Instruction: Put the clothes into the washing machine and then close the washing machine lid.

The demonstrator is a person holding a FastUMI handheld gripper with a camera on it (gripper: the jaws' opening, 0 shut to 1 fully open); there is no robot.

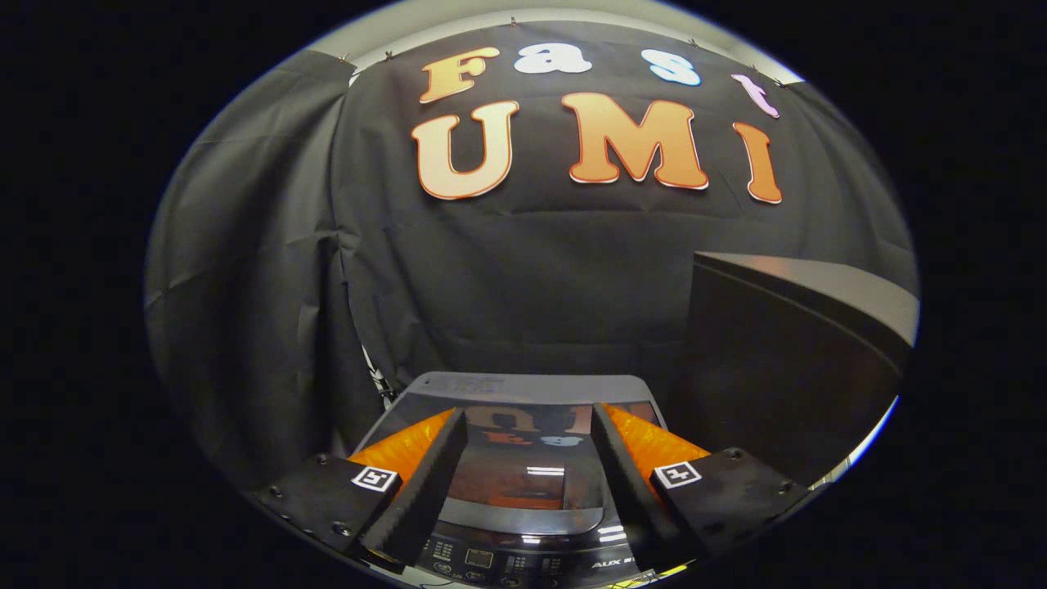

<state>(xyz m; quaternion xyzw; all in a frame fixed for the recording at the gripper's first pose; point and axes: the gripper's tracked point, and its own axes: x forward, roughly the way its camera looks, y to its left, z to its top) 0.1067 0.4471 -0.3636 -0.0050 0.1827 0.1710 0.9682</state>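
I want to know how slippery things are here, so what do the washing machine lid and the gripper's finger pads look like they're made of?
Washing machine lid: looks like glossy dark glass or smooth plastic, since it mirrors the wall and lights. Finger pads: seemingly matte black ribbed rubber or foam, on orange plastic. The gripper hangs open above the closed lid.

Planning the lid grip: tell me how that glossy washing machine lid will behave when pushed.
The lid lies flat, closed and mirror-glossy, so the open gripper's fingers would probably slide on it. It looks like rigid glass or plastic, unlikely to flex. It likely pivots at the rear rather than sliding.

closed washing machine lid below spread fingers, dark box alongside
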